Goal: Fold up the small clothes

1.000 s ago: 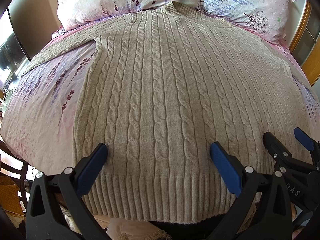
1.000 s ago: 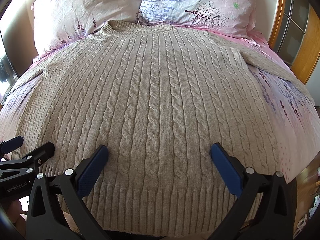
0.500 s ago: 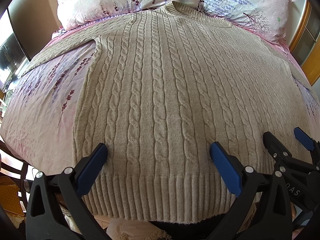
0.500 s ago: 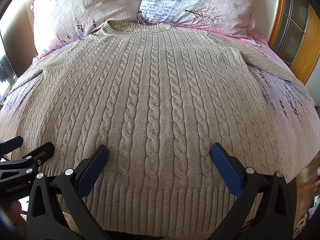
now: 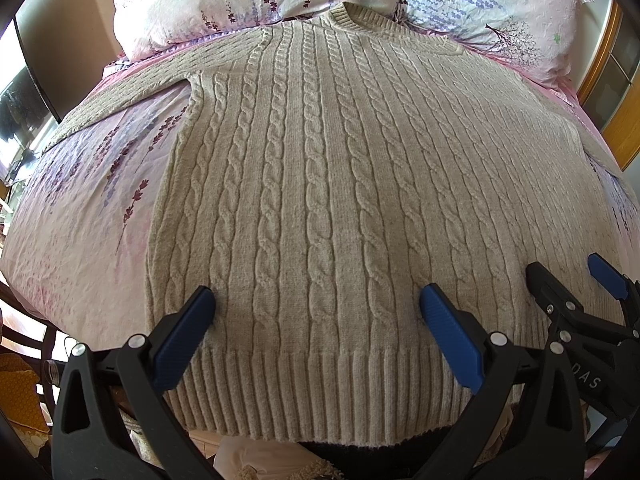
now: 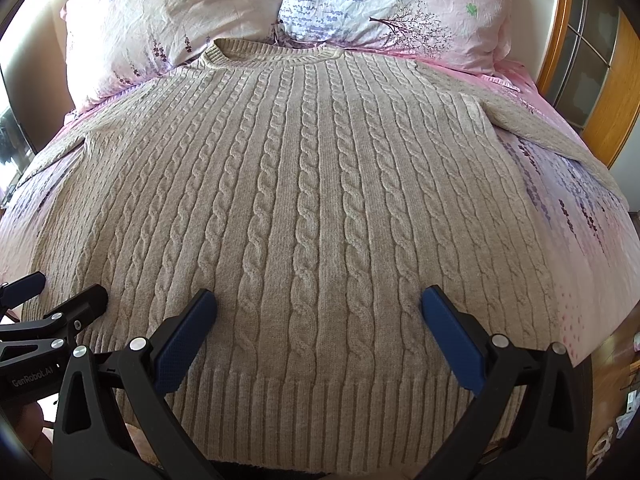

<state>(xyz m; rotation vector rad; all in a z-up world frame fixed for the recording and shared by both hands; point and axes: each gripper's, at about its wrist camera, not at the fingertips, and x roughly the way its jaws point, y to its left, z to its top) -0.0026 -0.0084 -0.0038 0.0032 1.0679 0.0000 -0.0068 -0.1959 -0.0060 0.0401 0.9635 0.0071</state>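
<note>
A beige cable-knit sweater [image 5: 328, 184] [image 6: 312, 200] lies flat on the bed, collar toward the pillows and ribbed hem toward me, both sleeves spread outward. My left gripper [image 5: 318, 300] hovers open just above the hem on the sweater's left half, its blue pads wide apart with nothing between them. My right gripper [image 6: 319, 300] hangs open over the hem on the right half. In the left wrist view the right gripper [image 5: 568, 276] shows at the right edge. The left gripper [image 6: 64, 288] appears at the left edge of the right wrist view.
Two floral pillows [image 6: 180, 20] [image 6: 400, 4] rest at the head of the bed. The pink floral sheet [image 5: 88, 208] is bare on both sides of the sweater. A wooden frame [image 6: 608, 92] stands at the right, and a dark screen [image 5: 28, 92] at the left.
</note>
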